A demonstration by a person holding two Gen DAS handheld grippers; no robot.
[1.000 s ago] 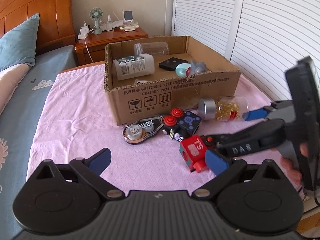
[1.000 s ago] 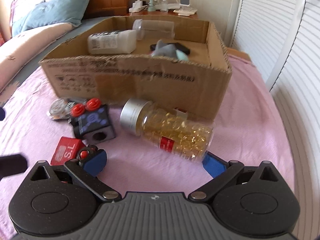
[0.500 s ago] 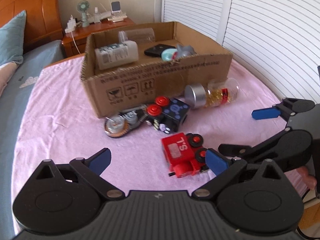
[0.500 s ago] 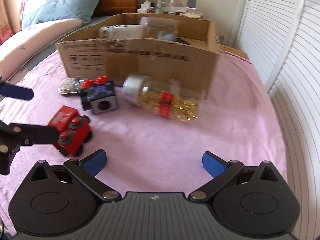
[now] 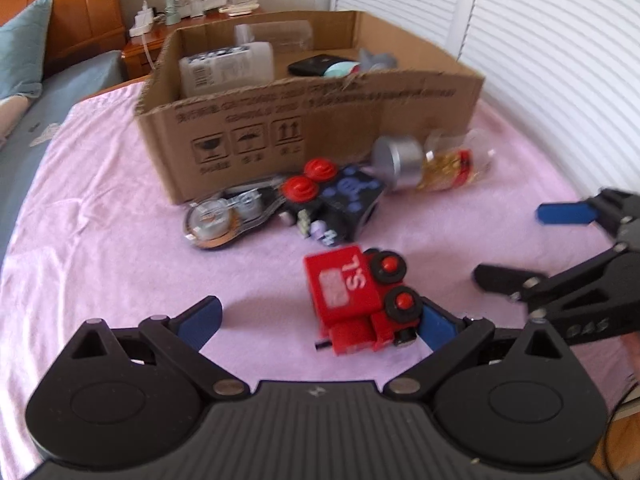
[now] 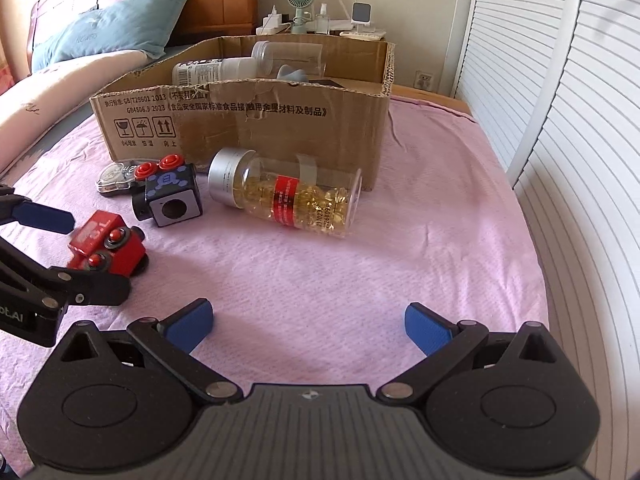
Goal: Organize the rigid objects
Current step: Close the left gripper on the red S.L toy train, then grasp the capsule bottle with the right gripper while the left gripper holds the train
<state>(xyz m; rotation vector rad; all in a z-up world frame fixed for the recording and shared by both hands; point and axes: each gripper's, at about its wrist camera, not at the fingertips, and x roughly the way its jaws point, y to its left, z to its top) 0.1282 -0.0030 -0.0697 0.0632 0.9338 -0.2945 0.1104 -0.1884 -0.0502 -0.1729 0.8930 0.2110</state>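
Left claw (image 5: 318,322): spread wide, nothing pinched, red toy train (image 5: 358,298) lying between its fingers on the pink cloth (image 5: 100,200).
Train sits toward the right-hand pad, touching or nearly touching it, well apart from the left-hand pad; long axis runs roughly front to back along the fingers, tilted slightly, wheels turned to the right. Right claw (image 6: 308,328): also spread, holding nothing, well apart from the train, which lies off to its left; pill bottle (image 6: 284,194) lies on its side ahead, long axis crosswise, near the cardboard box (image 6: 240,128). Judgement: left claw is the nearer; closing squarely on the train calls for a small shift rightward first. Box stands beyond, open-topped, already holding several items.
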